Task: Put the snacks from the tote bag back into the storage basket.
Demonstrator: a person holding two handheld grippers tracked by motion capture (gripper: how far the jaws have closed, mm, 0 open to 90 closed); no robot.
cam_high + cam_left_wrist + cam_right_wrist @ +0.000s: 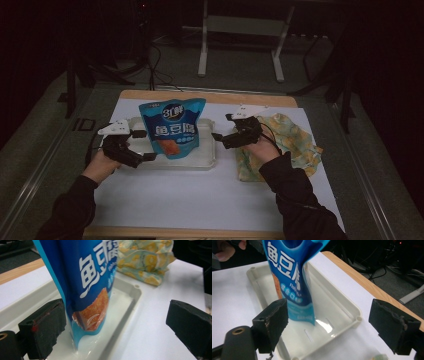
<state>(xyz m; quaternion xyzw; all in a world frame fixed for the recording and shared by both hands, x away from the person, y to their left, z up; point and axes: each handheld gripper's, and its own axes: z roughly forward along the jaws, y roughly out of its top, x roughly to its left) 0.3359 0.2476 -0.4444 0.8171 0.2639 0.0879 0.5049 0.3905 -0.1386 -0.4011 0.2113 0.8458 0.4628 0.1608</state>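
A blue snack bag [172, 127] with white lettering and an orange picture stands upright in a shallow white tray [210, 162] at mid-table. No gripper holds it. My left gripper [144, 145] is open at the tray's left end. In its own view the bag [85, 277] rises just inside the left jaw, with the tray's rim [130, 295] between the wide-apart jaws of the gripper [117, 325]. My right gripper [222, 127] is open at the tray's right end. Its view looks down on the bag [287, 270] and the tray [352, 312] from the open gripper [332, 325].
A yellow patterned cloth bag [292, 142] lies crumpled on the white table cover right of the tray, under my right hand, and shows again as the cloth bag [145, 260] beyond the tray. The table's wooden far edge [210, 95] runs behind. A metal stand [240, 30] is on the floor beyond.
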